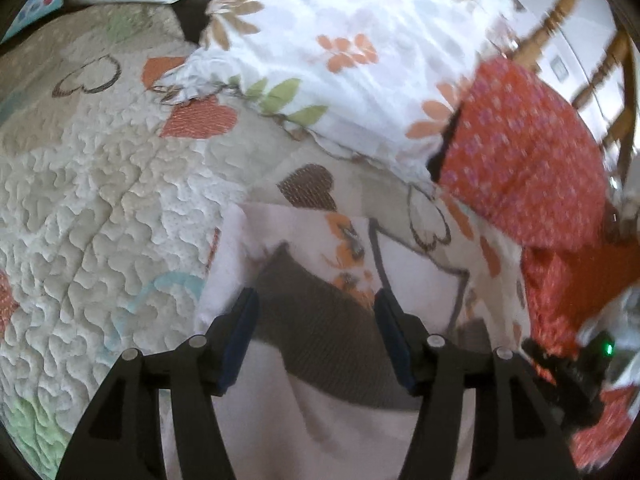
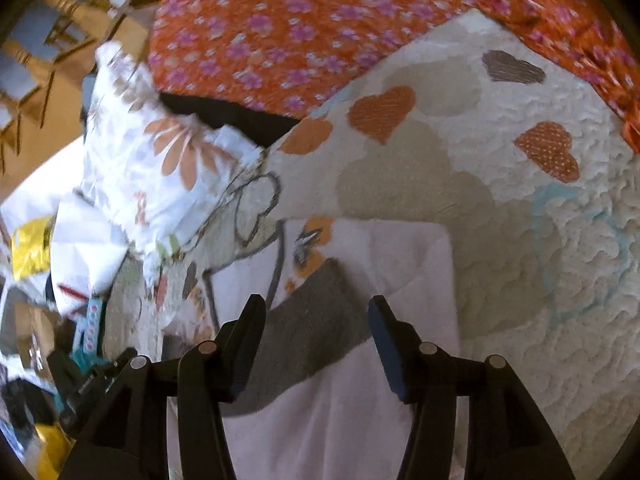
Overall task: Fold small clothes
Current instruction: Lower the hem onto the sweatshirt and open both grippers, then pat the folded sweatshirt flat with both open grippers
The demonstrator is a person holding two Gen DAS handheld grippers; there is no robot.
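A small pale pink garment (image 1: 320,432) with a brown band and an orange print lies flat on the quilted bedspread (image 1: 100,200). My left gripper (image 1: 316,300) is open and hovers over the garment's brown band. In the right wrist view the same garment (image 2: 400,264) lies below my right gripper (image 2: 316,304), which is also open and empty above the brown band (image 2: 312,328). The right gripper's body (image 1: 576,364) shows at the right edge of the left wrist view.
A white floral pillow (image 1: 340,40) lies behind the garment. An orange cloth with pink flowers (image 1: 528,152) drapes at the right; it also shows in the right wrist view (image 2: 280,24). Wooden chair rails (image 2: 48,20) and clutter (image 2: 32,248) stand beyond the bed's edge.
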